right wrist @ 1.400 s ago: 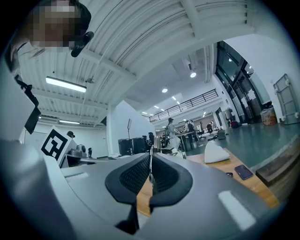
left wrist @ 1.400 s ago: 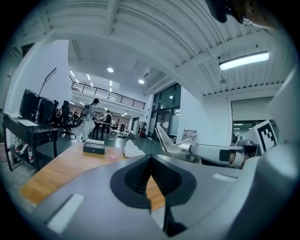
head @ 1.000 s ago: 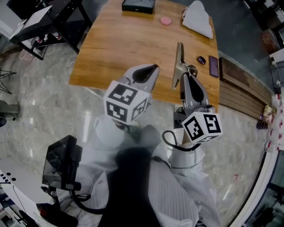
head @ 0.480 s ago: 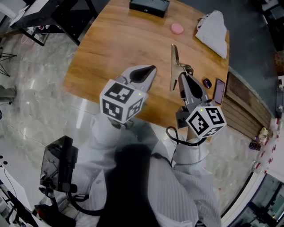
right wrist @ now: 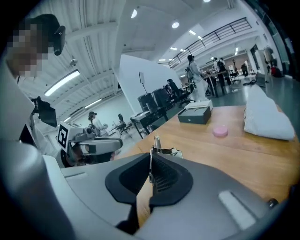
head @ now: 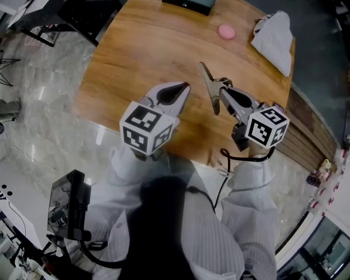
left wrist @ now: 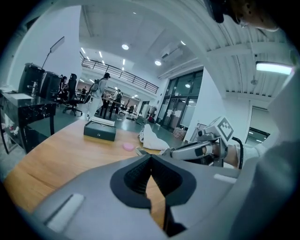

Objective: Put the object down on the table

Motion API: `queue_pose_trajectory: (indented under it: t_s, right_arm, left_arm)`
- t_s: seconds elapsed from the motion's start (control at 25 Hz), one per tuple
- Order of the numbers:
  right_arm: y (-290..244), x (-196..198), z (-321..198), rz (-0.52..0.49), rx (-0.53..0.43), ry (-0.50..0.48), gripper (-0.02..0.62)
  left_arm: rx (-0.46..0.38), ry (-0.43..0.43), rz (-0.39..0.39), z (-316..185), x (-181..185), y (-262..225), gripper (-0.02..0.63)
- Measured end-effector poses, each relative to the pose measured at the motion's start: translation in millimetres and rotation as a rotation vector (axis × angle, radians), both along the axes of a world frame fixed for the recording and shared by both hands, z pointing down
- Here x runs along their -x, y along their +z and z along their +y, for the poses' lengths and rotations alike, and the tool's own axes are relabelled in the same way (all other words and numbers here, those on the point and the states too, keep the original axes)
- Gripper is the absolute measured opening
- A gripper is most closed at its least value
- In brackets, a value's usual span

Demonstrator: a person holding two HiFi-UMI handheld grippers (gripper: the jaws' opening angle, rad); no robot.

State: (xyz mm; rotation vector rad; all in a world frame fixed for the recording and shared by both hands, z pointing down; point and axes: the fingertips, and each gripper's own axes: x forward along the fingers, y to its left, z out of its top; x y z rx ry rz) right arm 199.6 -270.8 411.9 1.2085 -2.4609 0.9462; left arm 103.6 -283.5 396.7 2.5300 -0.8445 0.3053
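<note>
Wide open across the middle and left of the wooden table (head: 131, 54), bare from the near edge up toward the far end. Blocked along that far end by a black box (head: 186, 3), a pink disc (head: 226, 31) and a crumpled white cloth (head: 276, 35) at the right corner, with gaps of bare wood between them. Tighter near the front edge, with the left gripper (head: 183, 88), jaws together, just beside the metal tool (head: 208, 82) clamped in the right gripper (head: 222, 92) and only a strip of wood showing between.
</note>
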Motion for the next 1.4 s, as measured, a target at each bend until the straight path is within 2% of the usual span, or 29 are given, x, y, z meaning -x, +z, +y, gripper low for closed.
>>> queue_pose_trajectory:
  t_s: [0.24,0.48,0.72,0.88,1.08,1.24,1.4]
  right_arm:
    - [52,8,-12,-0.083,0.209,-0.202,0.025]
    - [115,33,-10,-0.121,0.387,-0.471,0.025]
    - [164,46,-1,-0.141,0.545,-0.629,0.025]
    - [180,51,10,-0.144,0.639,-0.678,0.026]
    - [201,46,20,-0.114,0.705,-0.709,0.028]
    - [209,42,18,-0.107,0.706,-0.686,0.037]
    - [206,37,17,-0.047,0.669,-0.656,0.063]
  left_arm:
    - [0.055,-0.011,-0.018,-5,6,23,0.0]
    - [0.098,-0.026,-0.036,-9,18,47,0.001]
    - [0.125,-0.036,-0.043,-7,22,64,0.0]
    - [0.132,-0.034,-0.043,-4,23,67,0.0]
    - [0.128,-0.036,-0.049,-4,25,67,0.0]
    - [0.132,-0.029,-0.046,-1,23,69,0.0]
    - [0.122,-0.011,-0.04,0,20,63,0.0]
